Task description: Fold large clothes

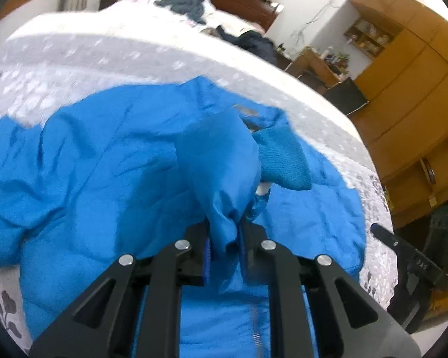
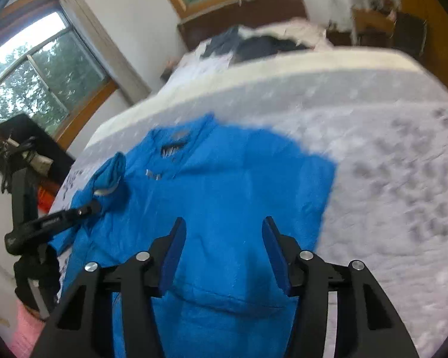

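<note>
Close up in the left view, the left gripper [image 1: 224,238] has its jaws squeezed together on a bunched fold of the blue jacket [image 1: 110,173]. The pinched cloth is the sleeve [image 1: 221,161], lifted up off the rest of the jacket, with its knitted cuff [image 1: 283,161] hanging to one side.

Close up in the right view, the right gripper [image 2: 224,253] has its jaws wide apart with nothing between them. It hangs over the lower part of the jacket, and I cannot tell if it touches the cloth.

The blue jacket lies spread out on the bed [image 2: 388,164], near the edge closest to the person. The bed has a pale cover with a grey leaf pattern. The jacket's collar end points away from the grippers.

Farther back on the bed lies a heap of dark clothes [image 1: 188,3]. Behind that is a brown headboard [image 2: 248,12]. A window [image 2: 42,71] with green trees outside is on one wall, and yellow wooden cupboards [image 1: 409,83] stand on the other side.
</note>
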